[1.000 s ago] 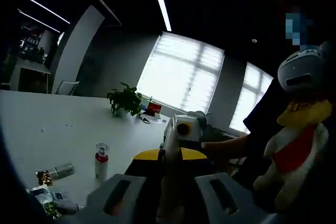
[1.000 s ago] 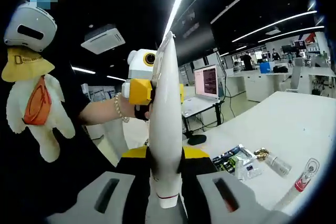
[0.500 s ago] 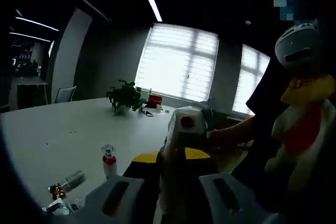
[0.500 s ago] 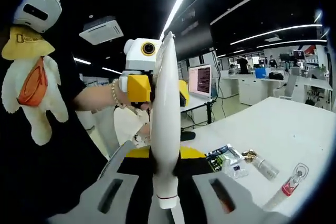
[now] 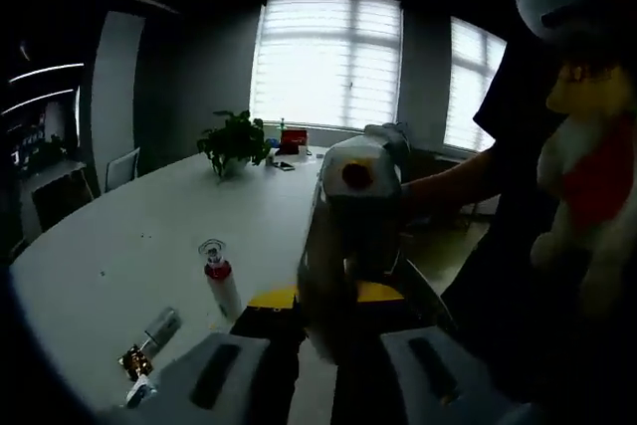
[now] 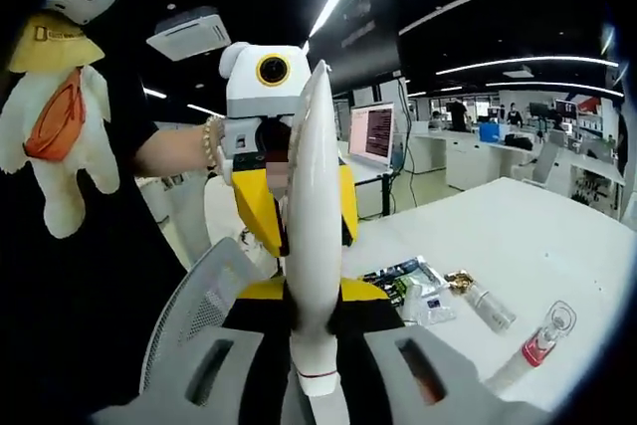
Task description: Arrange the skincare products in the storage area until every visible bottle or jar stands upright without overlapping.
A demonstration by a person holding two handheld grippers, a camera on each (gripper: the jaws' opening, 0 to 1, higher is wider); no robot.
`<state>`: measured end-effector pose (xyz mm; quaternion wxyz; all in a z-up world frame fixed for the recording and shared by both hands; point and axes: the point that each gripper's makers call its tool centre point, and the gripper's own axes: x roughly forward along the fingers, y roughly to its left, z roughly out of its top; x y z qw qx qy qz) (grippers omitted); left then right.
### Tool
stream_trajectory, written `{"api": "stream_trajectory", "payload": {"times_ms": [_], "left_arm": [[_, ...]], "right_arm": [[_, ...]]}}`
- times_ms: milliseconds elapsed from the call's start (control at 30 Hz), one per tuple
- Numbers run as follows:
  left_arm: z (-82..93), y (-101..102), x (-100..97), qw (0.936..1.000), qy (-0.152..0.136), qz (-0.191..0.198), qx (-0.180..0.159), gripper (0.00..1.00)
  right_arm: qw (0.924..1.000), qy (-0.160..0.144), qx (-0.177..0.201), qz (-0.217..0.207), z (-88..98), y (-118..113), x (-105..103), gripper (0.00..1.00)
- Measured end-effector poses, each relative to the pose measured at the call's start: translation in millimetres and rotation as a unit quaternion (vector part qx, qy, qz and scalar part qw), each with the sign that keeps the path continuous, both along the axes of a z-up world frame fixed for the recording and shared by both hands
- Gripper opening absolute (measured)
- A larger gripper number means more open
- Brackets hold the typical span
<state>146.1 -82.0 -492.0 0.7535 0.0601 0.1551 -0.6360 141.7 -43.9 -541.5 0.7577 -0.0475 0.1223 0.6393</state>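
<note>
A white squeeze tube (image 6: 313,206) stands on end between my right gripper's (image 6: 302,292) yellow-tipped jaws, cap end down, and that gripper is shut on it. My left gripper (image 6: 299,214) faces it from behind and grips the same tube higher up. In the left gripper view the tube (image 5: 324,266) is a dark blur between my left gripper's (image 5: 323,298) jaws, with the right gripper (image 5: 350,244) beyond it. On the white table (image 5: 109,246) a small clear-capped bottle with a red collar (image 5: 220,281) stands upright. A silver bottle with a gold cap (image 5: 149,337) lies flat.
Green and white sachets (image 6: 410,284) lie by the silver bottle (image 6: 484,304) and the red-collared bottle (image 6: 533,347). A grey mesh chair (image 6: 199,306) stands close by. A person wearing a plush toy (image 6: 55,126) is beside me. A potted plant (image 5: 231,141) sits far down the table.
Both cameras have tipped and shifted, so the table and the bottles show lower and nearer in the left gripper view. Each opposite gripper looms larger. The tube stays held.
</note>
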Motion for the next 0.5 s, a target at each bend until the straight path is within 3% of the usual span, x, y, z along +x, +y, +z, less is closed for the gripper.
{"api": "stream_trajectory", "payload": {"times_ms": [100, 200, 500], "left_arm": [[5.8, -0.7, 2.7, 0.9999, -0.011, -0.001, -0.001, 0.14], [5.2, 1.2, 4.3, 0.9993, -0.029, -0.008, 0.024, 0.14], [12.7, -0.2, -4.0, 0.9963, -0.036, -0.042, 0.066, 0.11]], "right_arm": [[1.0000, 0.000, 0.007, -0.004, 5.4, 0.3, 4.6, 0.15], [1.0000, -0.005, 0.003, -0.004, 7.7, 2.4, 6.1, 0.15], [0.9998, -0.011, 0.015, -0.001, 15.5, 6.4, 5.0, 0.16]]}}
